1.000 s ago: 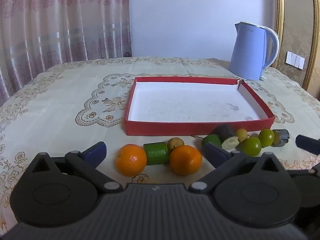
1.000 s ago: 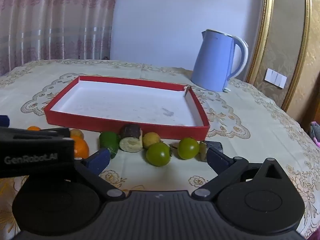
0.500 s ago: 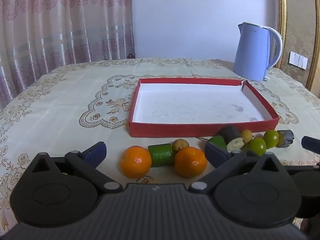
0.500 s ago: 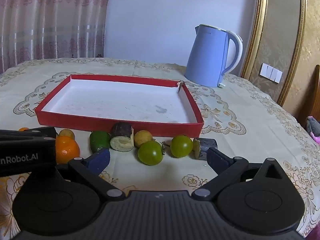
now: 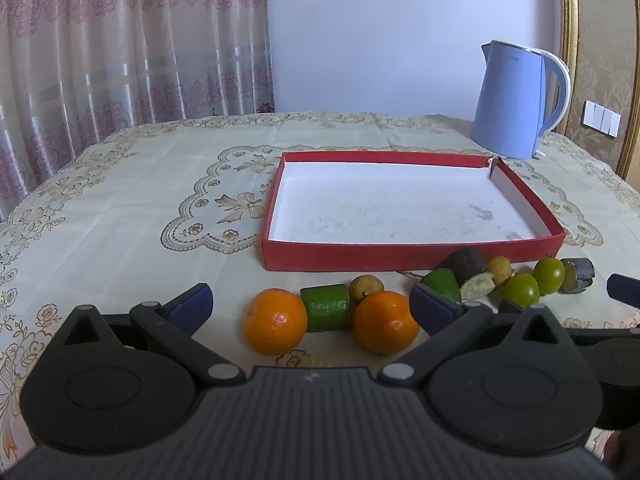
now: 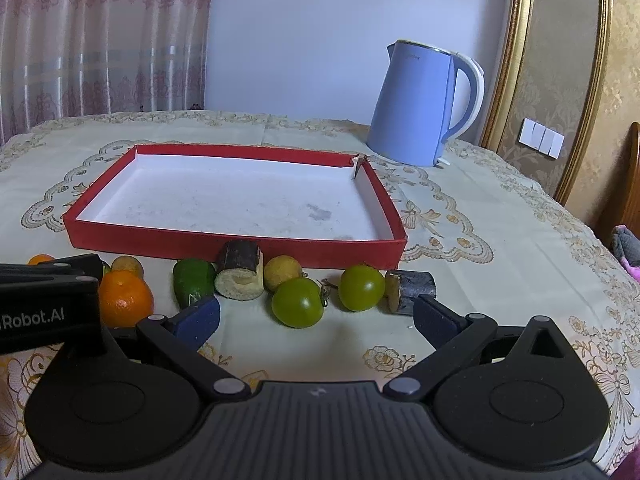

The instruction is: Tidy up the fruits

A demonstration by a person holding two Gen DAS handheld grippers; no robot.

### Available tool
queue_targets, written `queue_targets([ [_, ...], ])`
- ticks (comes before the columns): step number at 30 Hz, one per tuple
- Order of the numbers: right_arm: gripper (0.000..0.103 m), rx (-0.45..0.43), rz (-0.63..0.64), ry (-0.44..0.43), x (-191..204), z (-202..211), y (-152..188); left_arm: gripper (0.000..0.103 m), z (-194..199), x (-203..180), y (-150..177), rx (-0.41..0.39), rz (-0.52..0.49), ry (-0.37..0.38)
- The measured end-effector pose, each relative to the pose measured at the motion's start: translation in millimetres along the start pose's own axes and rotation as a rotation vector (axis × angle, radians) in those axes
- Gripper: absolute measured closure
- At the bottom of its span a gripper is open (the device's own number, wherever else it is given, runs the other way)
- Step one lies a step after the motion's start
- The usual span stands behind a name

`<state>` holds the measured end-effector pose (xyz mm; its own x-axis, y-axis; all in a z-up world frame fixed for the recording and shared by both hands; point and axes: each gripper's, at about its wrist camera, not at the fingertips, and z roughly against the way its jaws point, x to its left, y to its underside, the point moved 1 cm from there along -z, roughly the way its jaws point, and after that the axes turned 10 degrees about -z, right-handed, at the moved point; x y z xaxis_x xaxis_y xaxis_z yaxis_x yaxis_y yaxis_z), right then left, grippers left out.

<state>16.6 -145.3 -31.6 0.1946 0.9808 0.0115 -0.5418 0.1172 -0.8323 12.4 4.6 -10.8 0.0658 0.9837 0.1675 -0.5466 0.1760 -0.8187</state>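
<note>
Both tools are spread wide and hold nothing. The left gripper (image 5: 312,306) frames two round oranges (image 5: 275,321) low in its frame, just ahead of its fingertips, so it is likely nearer them. The right gripper (image 6: 318,318) faces two round green tomatoes (image 6: 298,302). The shallow red cardboard tray (image 5: 400,258) lies beyond, bare. Only the right view shows the cut face of the dark stub (image 6: 240,274).

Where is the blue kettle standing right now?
The blue kettle stands upright on the tablecloth at the far right of both views, just beyond the back right corner of the red tray, apart from the fruit in front.
</note>
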Motion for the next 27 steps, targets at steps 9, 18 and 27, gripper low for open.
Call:
queue_targets([
  [9, 0.000, 0.003, -0.005, -0.001, -1.7, -1.8, 0.8, 0.000, -1.1, -1.0, 0.5, 0.000, 0.001, 0.000],
  [18, 0.000, 0.011, -0.008, -0.001, -1.8, -3.7, 0.9, 0.000, -1.6, 0.0, 1.4, 0.003, -0.002, -0.001],
  [27, 0.000, 0.012, -0.011, -0.002, -2.4, -3.4, 1.3, 0.000, -1.4, 0.1, 1.4, 0.001, 0.000, 0.000],
])
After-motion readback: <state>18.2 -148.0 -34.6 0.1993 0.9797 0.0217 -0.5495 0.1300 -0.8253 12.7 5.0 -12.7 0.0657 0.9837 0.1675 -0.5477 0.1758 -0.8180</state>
